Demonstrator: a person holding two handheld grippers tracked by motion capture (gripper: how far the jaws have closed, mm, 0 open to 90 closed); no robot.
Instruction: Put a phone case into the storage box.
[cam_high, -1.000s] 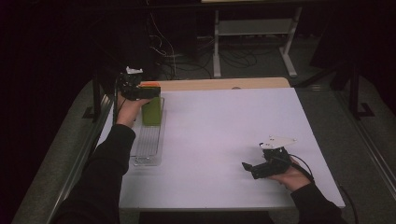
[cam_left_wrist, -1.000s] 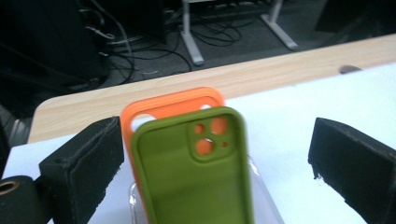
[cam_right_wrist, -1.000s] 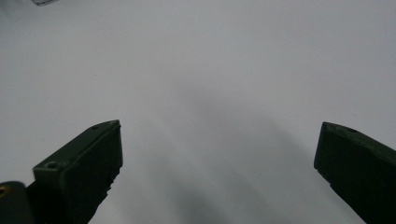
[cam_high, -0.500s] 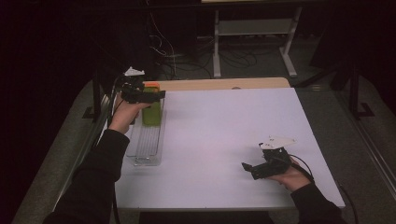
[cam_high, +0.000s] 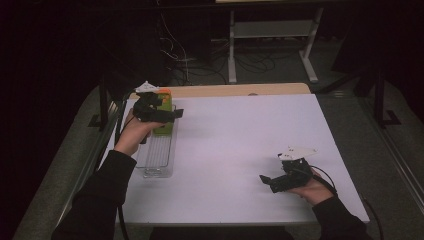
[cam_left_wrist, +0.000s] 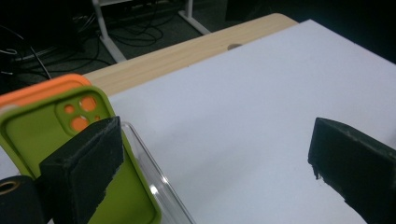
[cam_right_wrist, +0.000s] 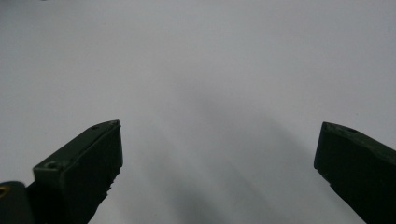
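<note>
Jaws: both grippers spread, empty | green phone case (cam_left_wrist: 56, 140) upright in clear rack (cam_high: 159, 155), orange case (cam_left_wrist: 42, 88) behind

A white table (cam_high: 240, 150) fronts a metal stand (cam_high: 272, 35) and floor cables (cam_high: 185, 60).

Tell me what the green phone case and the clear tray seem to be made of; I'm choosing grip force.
Green phone case: probably soft silicone or rubbery plastic, matte, with rounded edges and no glare. Clear tray: likely hard transparent plastic, glossy; its rim catches bright highlights and the white table shows through it.
</note>
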